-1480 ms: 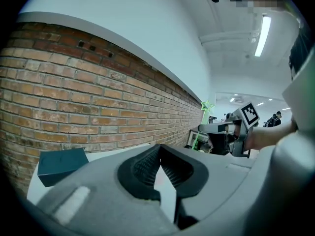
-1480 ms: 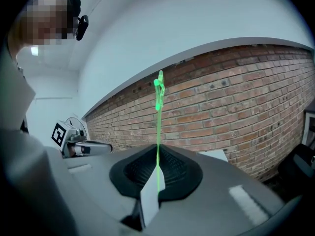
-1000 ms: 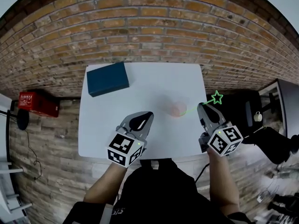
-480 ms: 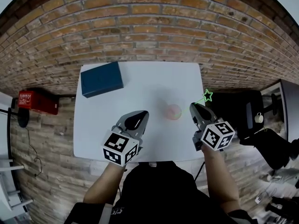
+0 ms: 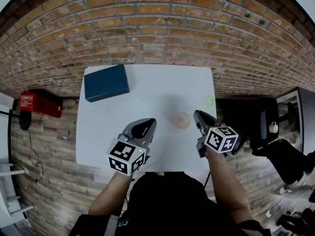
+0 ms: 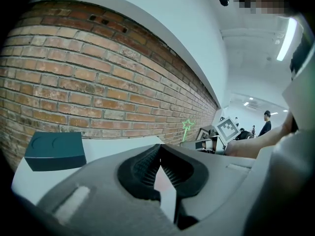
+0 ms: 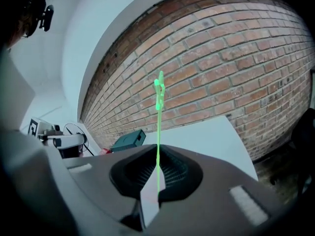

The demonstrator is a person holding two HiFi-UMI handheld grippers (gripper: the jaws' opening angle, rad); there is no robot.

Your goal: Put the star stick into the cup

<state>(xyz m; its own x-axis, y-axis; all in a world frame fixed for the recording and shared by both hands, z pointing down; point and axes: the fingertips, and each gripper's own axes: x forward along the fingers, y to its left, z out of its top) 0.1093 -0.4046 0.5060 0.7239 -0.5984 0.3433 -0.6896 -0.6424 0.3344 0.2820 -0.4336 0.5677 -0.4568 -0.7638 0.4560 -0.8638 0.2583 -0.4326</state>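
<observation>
A thin green stick with a star outline (image 5: 210, 102) on top stands upright in my right gripper (image 5: 198, 116), which is shut on its lower end. In the right gripper view the stick (image 7: 158, 132) rises from between the closed pads in front of the brick wall. A small pink cup (image 5: 181, 120) stands on the white table (image 5: 162, 82), just left of the right gripper's tip. My left gripper (image 5: 146, 124) hovers over the table to the left of the cup, shut and holding nothing. The star (image 6: 187, 125) and the right gripper's marker cube (image 6: 228, 128) show in the left gripper view.
A dark blue box (image 5: 106, 82) lies at the table's far left corner. The table's right edge runs close beside the right gripper, with a black chair (image 5: 246, 117) beyond it. A red case (image 5: 40, 106) sits on the floor at left. A brick wall backs the table.
My right gripper has come down and leftward with the star stick, closer to the cup. The left gripper has shifted only slightly.
</observation>
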